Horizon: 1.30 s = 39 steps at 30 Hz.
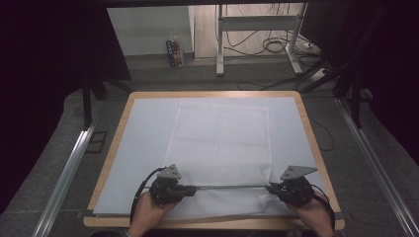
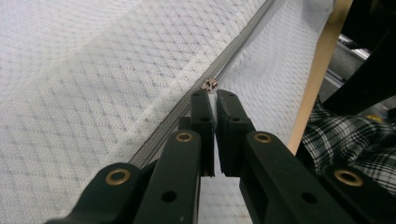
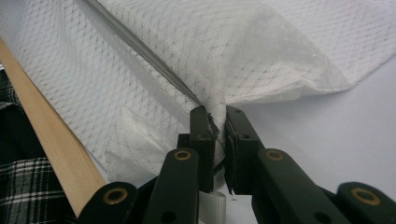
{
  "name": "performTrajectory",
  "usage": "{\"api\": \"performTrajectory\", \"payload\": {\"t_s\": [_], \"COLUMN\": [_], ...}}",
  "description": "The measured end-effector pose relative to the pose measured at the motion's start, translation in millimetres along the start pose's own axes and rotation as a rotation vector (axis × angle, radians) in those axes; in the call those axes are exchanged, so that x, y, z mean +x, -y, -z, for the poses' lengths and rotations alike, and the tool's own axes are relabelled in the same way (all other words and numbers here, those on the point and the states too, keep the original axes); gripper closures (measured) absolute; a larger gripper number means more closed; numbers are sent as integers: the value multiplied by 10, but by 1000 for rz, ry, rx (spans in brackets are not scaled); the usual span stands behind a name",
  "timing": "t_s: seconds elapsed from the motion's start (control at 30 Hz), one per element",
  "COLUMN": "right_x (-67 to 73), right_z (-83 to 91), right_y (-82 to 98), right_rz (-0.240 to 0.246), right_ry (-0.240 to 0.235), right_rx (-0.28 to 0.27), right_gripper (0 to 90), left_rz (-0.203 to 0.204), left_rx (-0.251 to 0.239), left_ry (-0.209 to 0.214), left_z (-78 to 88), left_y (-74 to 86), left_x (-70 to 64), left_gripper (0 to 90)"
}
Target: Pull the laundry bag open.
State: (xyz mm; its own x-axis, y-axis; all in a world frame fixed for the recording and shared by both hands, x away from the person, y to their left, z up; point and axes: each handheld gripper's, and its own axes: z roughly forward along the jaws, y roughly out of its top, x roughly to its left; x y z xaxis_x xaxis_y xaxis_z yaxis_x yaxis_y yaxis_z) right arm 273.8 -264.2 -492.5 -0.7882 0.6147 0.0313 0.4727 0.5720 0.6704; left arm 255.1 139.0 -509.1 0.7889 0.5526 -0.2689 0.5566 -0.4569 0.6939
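A white mesh bag (image 1: 220, 138) lies flat on the pale blue mat (image 1: 143, 148), its grey zipper (image 1: 230, 186) running across near the front edge. My left gripper (image 1: 193, 188) sits at the zipper's left end. In the left gripper view its jaws (image 2: 215, 95) are shut on the tab of the small metal zipper pull (image 2: 210, 84). My right gripper (image 1: 271, 187) is at the zipper's right end. In the right gripper view its jaws (image 3: 217, 114) pinch the bunched mesh (image 3: 261, 70) where the zipper (image 3: 140, 49) ends.
The wooden table rim (image 1: 111, 158) frames the mat, and metal rails (image 1: 64, 177) run along both sides. Desk legs (image 1: 220, 44), cables and a small carton (image 1: 174, 53) stand on the floor beyond. A plaid sleeve (image 2: 345, 135) is close to the front edge.
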Motion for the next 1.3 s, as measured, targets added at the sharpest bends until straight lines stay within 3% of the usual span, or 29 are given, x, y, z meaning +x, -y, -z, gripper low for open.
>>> {"api": "performTrajectory", "payload": {"t_s": [0.77,0.97,1.3], "right_x": [2,5,-6], "right_z": [-5,-7,-2], "right_y": [4,2,8], "right_rz": [-1,4,-2], "right_ry": [5,10,12], "right_rx": [6,10,10], "right_gripper": [822,823,823], "left_rz": [35,34,69], "left_rx": [-10,-2,-18], "left_ry": [-12,-36,-51], "left_z": [146,180,278], "left_y": [126,151,233], "left_x": [68,77,122], "left_gripper": [872,872,872]}}
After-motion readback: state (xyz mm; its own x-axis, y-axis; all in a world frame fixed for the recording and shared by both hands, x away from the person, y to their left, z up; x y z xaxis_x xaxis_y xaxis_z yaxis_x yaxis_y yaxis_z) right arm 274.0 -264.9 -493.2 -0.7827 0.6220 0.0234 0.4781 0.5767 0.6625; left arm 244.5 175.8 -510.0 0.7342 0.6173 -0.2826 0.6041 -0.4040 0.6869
